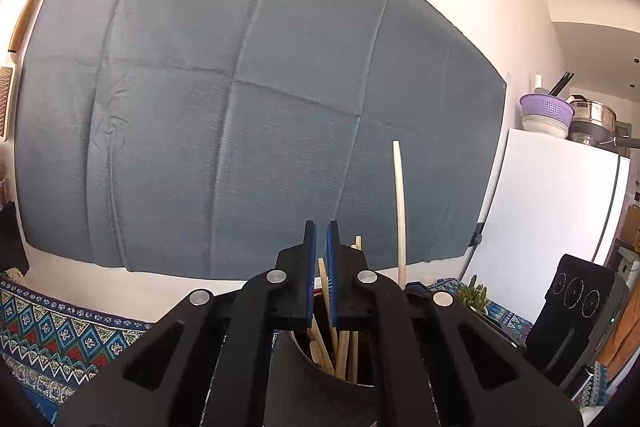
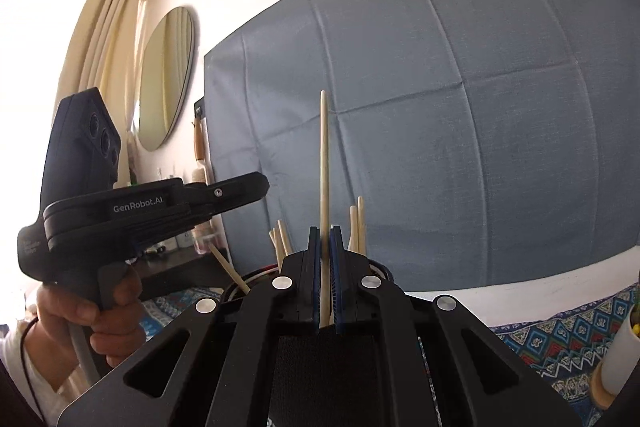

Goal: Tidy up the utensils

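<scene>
A large grey-blue creased cloth (image 1: 256,99) is seen covering the wall behind. A patterned blue tablecloth (image 1: 52,339) lies at 8 o'clock in the left wrist view. A dark round holder (image 1: 304,375) with pale wooden chopsticks (image 1: 342,351) sits under the left gripper (image 1: 321,227), whose blue pads are nearly pressed together, nothing between. One long pale chopstick (image 2: 324,187) is pinched upright by the right gripper (image 2: 325,231), at 12 o'clock.
</scene>
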`<state>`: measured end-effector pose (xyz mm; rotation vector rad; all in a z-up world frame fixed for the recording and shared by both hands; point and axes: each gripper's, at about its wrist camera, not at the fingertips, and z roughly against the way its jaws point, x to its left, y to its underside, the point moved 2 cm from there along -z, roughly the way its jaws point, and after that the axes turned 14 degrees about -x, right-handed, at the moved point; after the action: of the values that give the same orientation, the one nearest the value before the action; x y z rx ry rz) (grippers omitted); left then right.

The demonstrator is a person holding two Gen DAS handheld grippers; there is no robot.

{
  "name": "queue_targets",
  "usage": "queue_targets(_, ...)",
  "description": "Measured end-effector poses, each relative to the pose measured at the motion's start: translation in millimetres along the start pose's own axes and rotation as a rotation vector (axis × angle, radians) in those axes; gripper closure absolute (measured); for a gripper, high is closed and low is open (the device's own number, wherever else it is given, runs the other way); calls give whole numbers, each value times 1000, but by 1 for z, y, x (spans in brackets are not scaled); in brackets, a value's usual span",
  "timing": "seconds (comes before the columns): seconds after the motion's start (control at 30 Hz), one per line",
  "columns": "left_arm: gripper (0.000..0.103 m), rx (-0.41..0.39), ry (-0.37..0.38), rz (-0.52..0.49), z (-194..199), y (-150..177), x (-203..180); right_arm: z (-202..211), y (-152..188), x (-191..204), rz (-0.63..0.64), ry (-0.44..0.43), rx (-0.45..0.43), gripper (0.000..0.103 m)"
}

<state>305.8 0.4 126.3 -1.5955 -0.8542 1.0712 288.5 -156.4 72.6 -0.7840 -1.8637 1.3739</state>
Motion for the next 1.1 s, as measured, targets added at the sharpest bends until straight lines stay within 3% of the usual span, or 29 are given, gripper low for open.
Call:
queue_targets(0.17, 97, 13, -3, -32, 19, -1, -6, 9, 0, 10, 69, 14, 58, 97)
queue_targets(0.33, 79, 21, -19, -69, 44, -1, -12, 20, -3, 23, 125, 23, 88, 96)
queue_targets(0.43, 74, 28, -38, -110, 59, -1, -16, 28, -5, 29, 133, 36, 103, 73)
queue_targets(0.47, 74, 32, -42, -119, 64, -1, -17, 32, -6, 31, 137, 51, 109, 56)
queue_targets(0.57, 68, 37, -65, -148, 80, 3, -22, 44, -7, 36, 137, 81, 106, 49)
queue_targets(0.6, 62, 40, -70, -151, 84, 5, -23, 48, -7, 37, 137, 95, 109, 40)
queue_targets(0.8, 30, 58, -93, -186, 113, 12, -34, 77, -12, 47, 129, 140, 109, 22)
queue_targets(0.9, 15, 57, -103, -195, 128, 13, -41, 93, -15, 53, 142, 148, 101, 18)
queue_targets(1.1, 6, 40, -108, -210, 157, 16, -53, 120, -22, 62, 163, 174, 91, 15)
